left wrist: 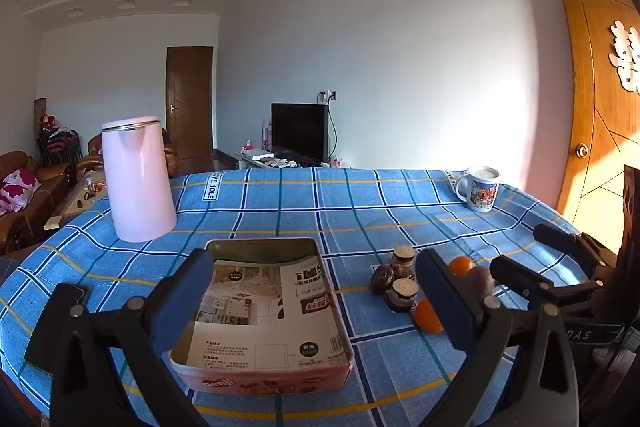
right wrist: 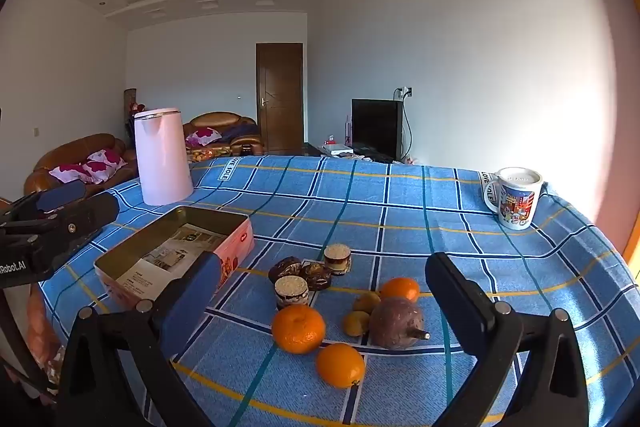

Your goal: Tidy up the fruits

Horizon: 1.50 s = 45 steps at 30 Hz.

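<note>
Blue checked tablecloth (right wrist: 400, 195) spread over the whole table. On it, largest first: pink kettle (right wrist: 162, 157), beyond the tin at the far corner. Open rectangular tin (left wrist: 264, 311), lined with printed paper and otherwise bare, no fruit in it. Printed mug (right wrist: 516, 199), well apart from the tin, across the cloth near the far right edge.

Left gripper (left wrist: 316, 307) hanging over the tin, jaws spread wide, nothing between them. Right gripper (right wrist: 324, 303) off to the right of the tin, above the fruit pile, jaws likewise spread wide and gripping nothing.

Fruit all loose on the cloth, right of the tin: round purple-brown fruit with a stem (right wrist: 396, 323), three oranges (right wrist: 298, 327) around it, two small yellow fruits (right wrist: 356, 323) just beside. Nearer the tin, two wrinkled dark pieces (right wrist: 285, 269) and two small capped jars (right wrist: 292, 291).

Judged from this: nothing sorted yet, every piece left to move, presumably into the tin.
</note>
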Motion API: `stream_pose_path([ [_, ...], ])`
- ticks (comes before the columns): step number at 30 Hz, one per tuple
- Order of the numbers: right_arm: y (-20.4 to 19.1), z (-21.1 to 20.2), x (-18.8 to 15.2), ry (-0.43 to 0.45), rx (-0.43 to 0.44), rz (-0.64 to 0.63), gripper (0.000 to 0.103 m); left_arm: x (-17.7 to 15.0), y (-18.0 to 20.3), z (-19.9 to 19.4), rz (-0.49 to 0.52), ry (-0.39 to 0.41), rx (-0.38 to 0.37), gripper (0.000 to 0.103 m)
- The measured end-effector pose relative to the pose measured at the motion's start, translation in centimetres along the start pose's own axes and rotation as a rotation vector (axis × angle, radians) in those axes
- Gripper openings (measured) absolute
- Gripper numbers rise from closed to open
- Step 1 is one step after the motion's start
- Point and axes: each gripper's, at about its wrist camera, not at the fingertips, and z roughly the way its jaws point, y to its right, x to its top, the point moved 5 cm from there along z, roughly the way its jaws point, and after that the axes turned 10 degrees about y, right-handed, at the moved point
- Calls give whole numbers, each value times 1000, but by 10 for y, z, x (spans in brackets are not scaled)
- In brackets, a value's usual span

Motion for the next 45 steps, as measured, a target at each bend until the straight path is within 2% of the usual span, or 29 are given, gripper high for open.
stream_pose_path([
  [7, 0, -1, -3, 1, 5, 5, 102, -4, -7, 5, -11, -25, 0, 103],
  [15, 5, -1, -3, -16, -8, 29, 102, -5, 4, 3, 17, -10, -2, 103],
  [45, 5, -2, -7, -12, 1, 51, 102, -10, 5, 6, 31, -21, 0, 103],
])
